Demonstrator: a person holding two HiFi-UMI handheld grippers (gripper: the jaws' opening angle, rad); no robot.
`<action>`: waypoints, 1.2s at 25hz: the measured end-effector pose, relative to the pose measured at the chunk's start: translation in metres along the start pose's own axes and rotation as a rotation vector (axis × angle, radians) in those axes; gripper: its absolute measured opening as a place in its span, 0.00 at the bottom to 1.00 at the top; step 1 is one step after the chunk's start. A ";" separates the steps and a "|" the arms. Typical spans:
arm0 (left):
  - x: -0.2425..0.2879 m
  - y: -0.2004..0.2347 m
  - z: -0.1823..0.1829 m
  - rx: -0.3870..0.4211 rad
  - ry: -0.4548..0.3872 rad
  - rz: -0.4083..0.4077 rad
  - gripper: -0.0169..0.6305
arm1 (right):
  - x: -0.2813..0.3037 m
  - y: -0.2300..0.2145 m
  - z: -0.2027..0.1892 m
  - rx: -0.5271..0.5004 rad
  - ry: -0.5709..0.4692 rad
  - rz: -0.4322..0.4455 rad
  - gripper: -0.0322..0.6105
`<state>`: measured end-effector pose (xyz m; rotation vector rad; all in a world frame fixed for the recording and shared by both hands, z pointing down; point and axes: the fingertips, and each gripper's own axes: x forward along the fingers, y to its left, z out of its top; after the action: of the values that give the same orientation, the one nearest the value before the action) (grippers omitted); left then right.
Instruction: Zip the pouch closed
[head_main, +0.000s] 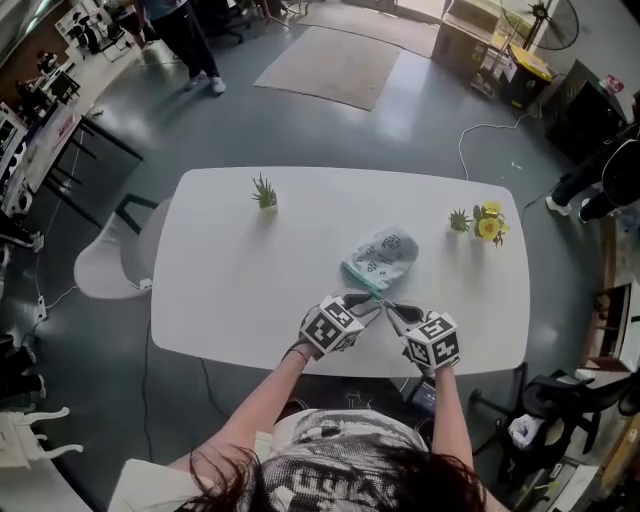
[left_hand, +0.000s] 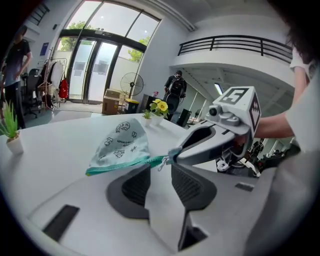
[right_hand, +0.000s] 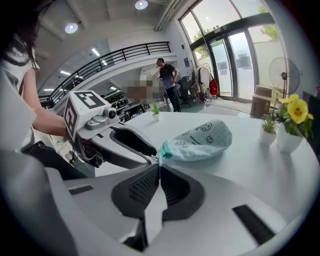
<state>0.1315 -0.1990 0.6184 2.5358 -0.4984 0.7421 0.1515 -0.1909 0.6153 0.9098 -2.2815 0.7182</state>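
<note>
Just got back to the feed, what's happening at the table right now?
A person works a patterned pouch on the white table with two handheld grippers. The right gripper is shut on the pouch's teal zipper end. The left gripper is open, its jaws apart just short of that same end, gripping nothing.

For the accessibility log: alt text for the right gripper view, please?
The right gripper, jaws shut, pinches the teal zipper end of a printed pouch resting on a white table. The left gripper sits close at left; a yellow flower stands at right.
</note>
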 end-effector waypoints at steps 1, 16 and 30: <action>0.001 0.000 0.000 0.003 0.005 -0.006 0.24 | 0.000 0.001 0.000 0.001 0.000 0.000 0.07; 0.004 -0.007 -0.003 0.021 0.014 -0.031 0.08 | -0.005 -0.002 -0.004 0.029 -0.007 -0.031 0.07; 0.013 -0.007 -0.007 0.002 0.064 -0.003 0.05 | -0.006 0.001 -0.010 0.008 0.002 -0.012 0.07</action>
<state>0.1418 -0.1926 0.6289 2.5055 -0.4723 0.8198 0.1578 -0.1815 0.6180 0.9251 -2.2712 0.7231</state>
